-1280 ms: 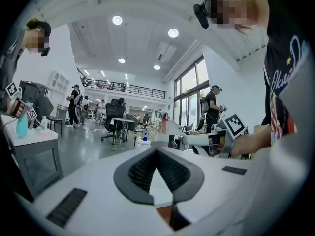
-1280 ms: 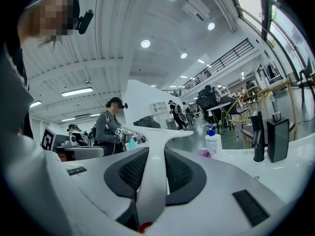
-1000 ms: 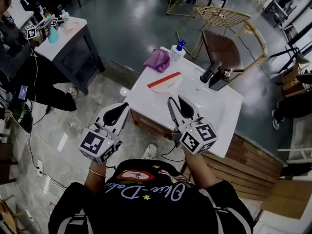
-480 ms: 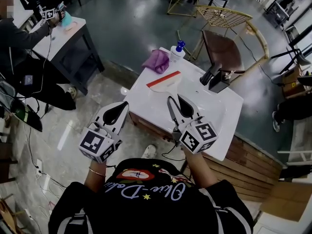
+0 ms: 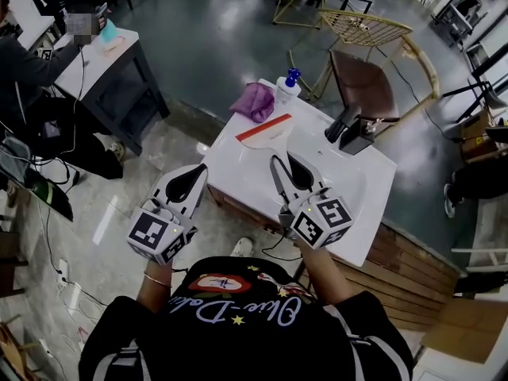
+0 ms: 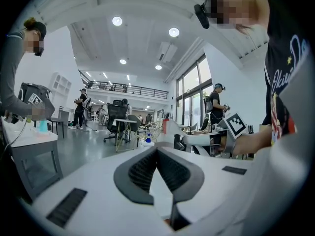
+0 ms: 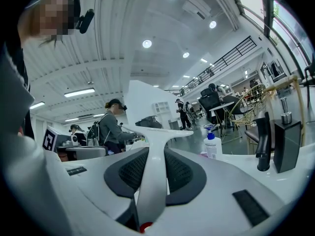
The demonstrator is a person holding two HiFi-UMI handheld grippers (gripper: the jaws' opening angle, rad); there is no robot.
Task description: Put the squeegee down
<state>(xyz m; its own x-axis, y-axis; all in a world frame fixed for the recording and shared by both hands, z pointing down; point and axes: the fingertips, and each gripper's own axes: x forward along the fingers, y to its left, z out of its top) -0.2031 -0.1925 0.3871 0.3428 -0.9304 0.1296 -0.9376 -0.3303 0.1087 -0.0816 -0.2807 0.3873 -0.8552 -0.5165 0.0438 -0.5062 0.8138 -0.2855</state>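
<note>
The squeegee (image 5: 268, 133) has a white handle and a white head with a red blade edge. It hangs over the white sink counter (image 5: 238, 169), blade toward the far side. My right gripper (image 5: 282, 163) is shut on its handle. In the right gripper view the handle runs up between the pads to the wide head (image 7: 158, 131). My left gripper (image 5: 200, 171) hovers off the counter's left edge, over the floor. Its jaws are shut with nothing between them, and in the left gripper view its tips (image 6: 156, 149) meet.
On the counter's far side lie a purple cloth (image 5: 255, 100), a soap bottle with a blue pump (image 5: 287, 84), a black faucet (image 5: 343, 121) and a black box (image 5: 359, 135). A wire-backed chair (image 5: 367, 62) stands behind. A person works at a dark table (image 5: 107, 63) far left.
Both grippers and the squeegee stay where they were. The person at the far-left table has shifted an arm.
</note>
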